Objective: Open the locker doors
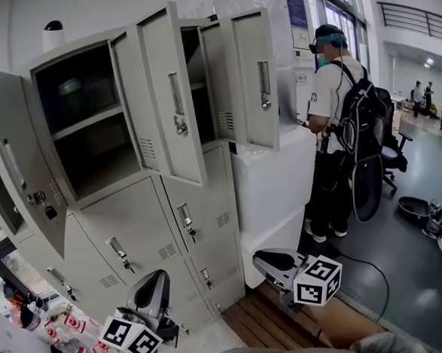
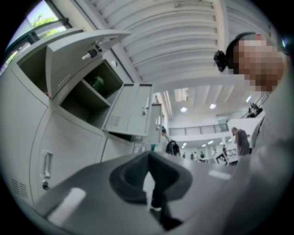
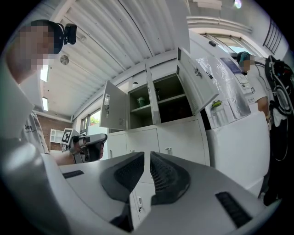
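With 3 upper doors open and the lower doors shut just ahead, spread the empty, clenched left gripper or the barely ajar right gripper, then pinch a handle squarely and pull.

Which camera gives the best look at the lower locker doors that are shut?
The head view: it shows several shut lower doors with their handles and vents. The left gripper view catches mainly one at its left edge; the right gripper view shows them small, partly behind the jaws.

Open upper doors above lower doors
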`<state>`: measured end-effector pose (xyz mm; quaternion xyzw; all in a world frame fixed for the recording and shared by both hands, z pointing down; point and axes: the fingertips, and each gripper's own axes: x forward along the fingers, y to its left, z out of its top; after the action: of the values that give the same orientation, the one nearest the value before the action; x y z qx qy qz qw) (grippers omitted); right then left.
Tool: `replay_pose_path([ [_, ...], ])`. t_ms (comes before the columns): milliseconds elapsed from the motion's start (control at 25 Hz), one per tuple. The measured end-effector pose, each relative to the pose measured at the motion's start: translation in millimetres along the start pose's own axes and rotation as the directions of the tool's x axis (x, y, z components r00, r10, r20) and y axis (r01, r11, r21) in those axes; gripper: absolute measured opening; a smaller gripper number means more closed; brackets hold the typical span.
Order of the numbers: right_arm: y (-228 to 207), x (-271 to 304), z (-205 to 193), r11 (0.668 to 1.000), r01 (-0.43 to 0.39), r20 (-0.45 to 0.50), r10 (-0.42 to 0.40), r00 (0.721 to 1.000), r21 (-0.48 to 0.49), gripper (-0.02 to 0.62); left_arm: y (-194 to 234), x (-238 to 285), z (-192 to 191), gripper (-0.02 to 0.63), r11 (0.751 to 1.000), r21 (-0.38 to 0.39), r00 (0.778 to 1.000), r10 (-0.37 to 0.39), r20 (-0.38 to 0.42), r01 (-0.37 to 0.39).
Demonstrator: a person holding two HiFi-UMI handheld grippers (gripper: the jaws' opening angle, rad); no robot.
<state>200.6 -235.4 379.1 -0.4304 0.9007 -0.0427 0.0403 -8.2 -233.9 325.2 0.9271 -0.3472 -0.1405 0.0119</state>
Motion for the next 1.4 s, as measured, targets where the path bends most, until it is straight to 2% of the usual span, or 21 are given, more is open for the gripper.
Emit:
replay_pose_path([
  [480, 5.6, 15.8, 5.9, 0.999, -0.042, 0.003, 0.042, 0.999, -0.009, 0.040, 4.9, -14.4, 8.0, 0.002, 0.998, 0.039, 0.999, 0.046, 0.006, -0.047],
  [760, 24.9, 35.6, 4.1, 0.995, -0.100, -0.010, 0.100, 0.995, -0.012, 0.036, 15.9, -39.8, 17.0, 0.002, 0.991, 0.062, 0.993, 0.114, 0.024, -0.115],
  [960, 62.7, 65.4, -0.4, 0.984, -0.178, -0.022, 0.178, 0.984, -0.006, 0.032, 33.5, -84.2, 20.3, 0.002, 0.980, 0.059, 0.981, 0.190, 0.027, -0.192],
  [1160, 114.5, 98.7, -14.5, 0.966, -0.258, -0.040, 0.258, 0.965, 0.005, 0.028, 54.0, -143.7, 27.5, 0.002, 0.958, 0.059, 0.960, 0.280, 0.028, -0.281],
  [1400, 166.7, 119.6, -36.2, 0.953, -0.301, -0.065, 0.302, 0.951, 0.027, 0.020, 64.2, -198.6, 30.2, 0.002, 0.940, 0.067, 0.942, 0.336, 0.008, -0.336],
])
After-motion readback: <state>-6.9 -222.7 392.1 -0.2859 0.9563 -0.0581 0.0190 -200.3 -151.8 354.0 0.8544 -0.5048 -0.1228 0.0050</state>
